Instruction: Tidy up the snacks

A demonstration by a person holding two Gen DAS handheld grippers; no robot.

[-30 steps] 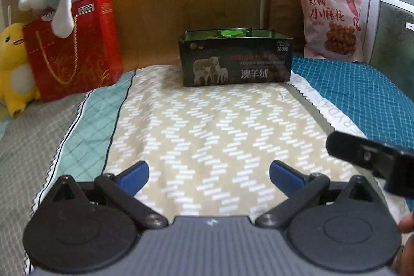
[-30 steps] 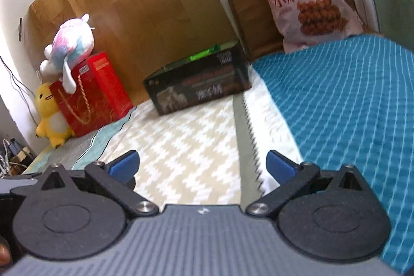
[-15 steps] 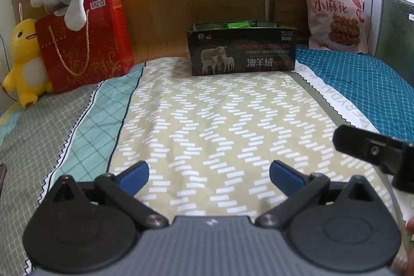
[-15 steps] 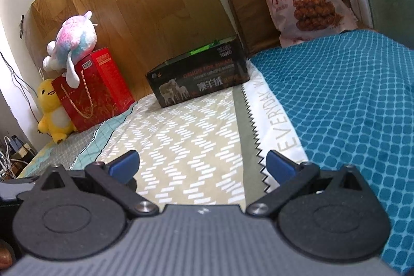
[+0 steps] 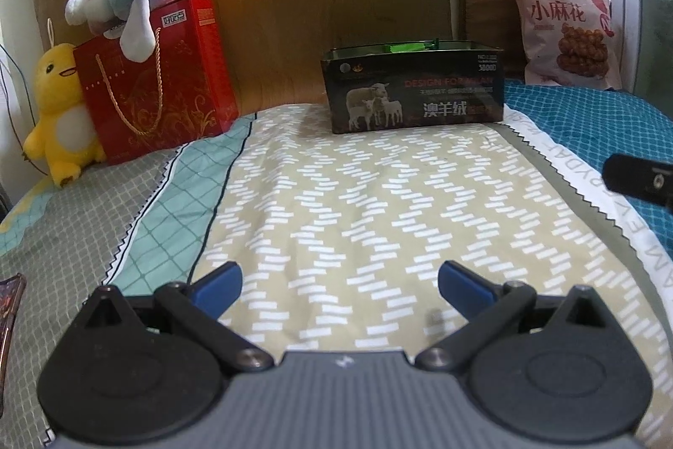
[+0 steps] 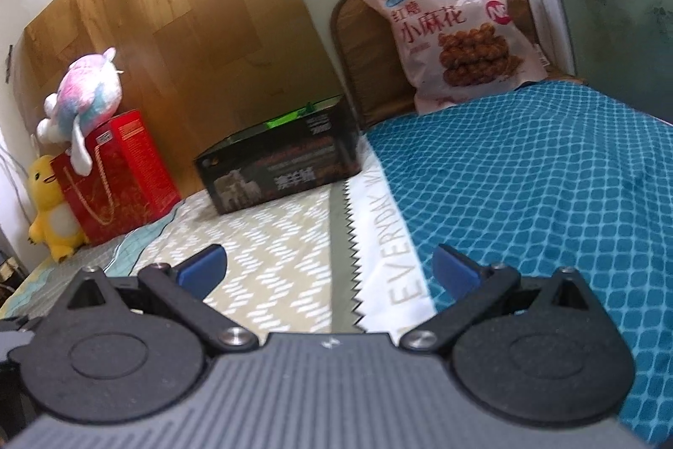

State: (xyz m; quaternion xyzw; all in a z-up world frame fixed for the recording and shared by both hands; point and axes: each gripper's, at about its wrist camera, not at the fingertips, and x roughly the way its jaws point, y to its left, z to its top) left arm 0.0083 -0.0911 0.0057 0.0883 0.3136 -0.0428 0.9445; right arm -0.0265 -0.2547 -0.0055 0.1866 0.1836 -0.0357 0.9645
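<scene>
You are pulling both grippers back from dark box (image 5: 414, 89), which looks farther off than a second ago. Left gripper (image 5: 340, 282) and right gripper (image 6: 330, 267): jaws spread wide, holding nothing. Green snack packet (image 5: 406, 47) is showing inside box. Pink snack bag (image 6: 456, 28) is leaning on headboard, ungrasped, likely next.

Bed (image 5: 378, 205) with box (image 5: 414, 89), snack bag (image 5: 565, 28)
</scene>
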